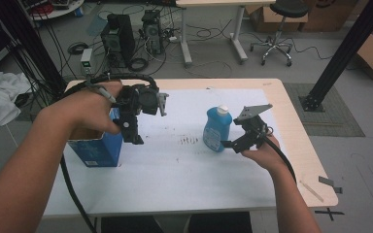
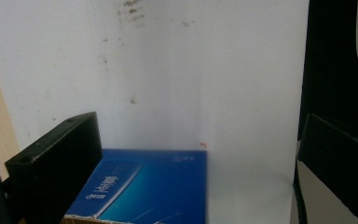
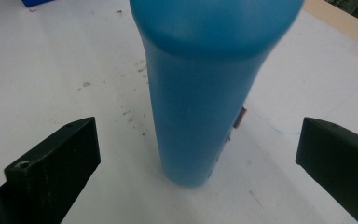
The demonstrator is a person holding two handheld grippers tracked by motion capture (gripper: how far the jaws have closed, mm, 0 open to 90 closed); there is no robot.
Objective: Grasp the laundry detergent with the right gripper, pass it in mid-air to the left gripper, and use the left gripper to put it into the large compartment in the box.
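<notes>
A blue bottle [image 1: 217,129] with a white cap stands upright on the white mat [image 1: 175,165], right of centre. My right gripper [image 1: 234,135] is just to its right, open; in the right gripper view the bottle [image 3: 200,93] stands between the spread jaws of the right gripper [image 3: 198,126], touching neither. A blue carton [image 1: 99,148] stands at the mat's left side, its top looking open. My left gripper [image 1: 132,131] hangs open above its right edge. In the left gripper view the carton [image 2: 144,186] lies below the left gripper [image 2: 196,126], near the left jaw.
The mat covers most of a pale wooden table [image 1: 296,145]. A strip of tape [image 1: 328,182] and a thin stick [image 1: 312,190] lie at the front right corner. Beyond the table stand computer towers [image 1: 119,39], cables, a stool [image 1: 279,29] and a black post [image 1: 345,53].
</notes>
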